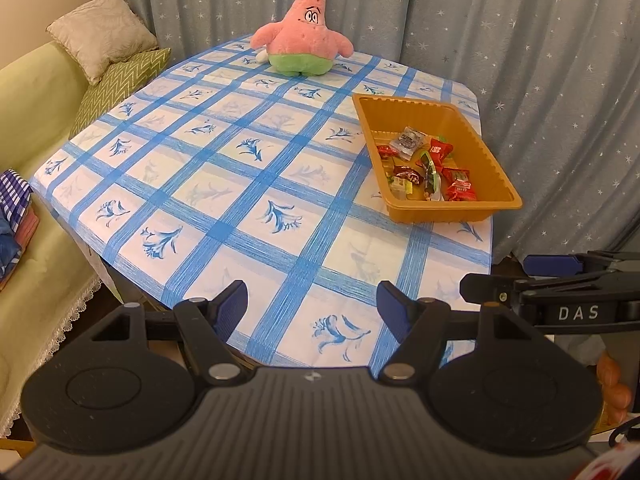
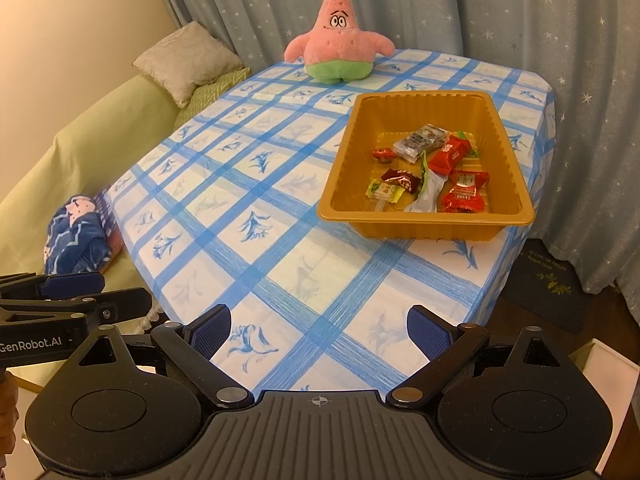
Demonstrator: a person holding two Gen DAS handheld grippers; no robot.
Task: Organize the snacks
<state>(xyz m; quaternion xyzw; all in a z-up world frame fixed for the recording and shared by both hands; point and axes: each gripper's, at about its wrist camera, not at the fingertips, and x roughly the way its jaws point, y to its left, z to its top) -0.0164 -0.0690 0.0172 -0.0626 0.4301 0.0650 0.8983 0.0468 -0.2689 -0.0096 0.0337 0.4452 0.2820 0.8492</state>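
I am holding the left gripper [image 1: 312, 304] and the right gripper [image 2: 319, 330] wide apart and empty above the near edge of the blue-checked tablecloth [image 1: 256, 184]. Further out, the small wrapped snacks [image 2: 430, 168] are lying inside the amber ribbed plastic tray [image 2: 516, 168]; nothing loose is showing on the cloth, so I judge I should be backing off gently. Overlapping wrappers are hiding each other, labels unreadable
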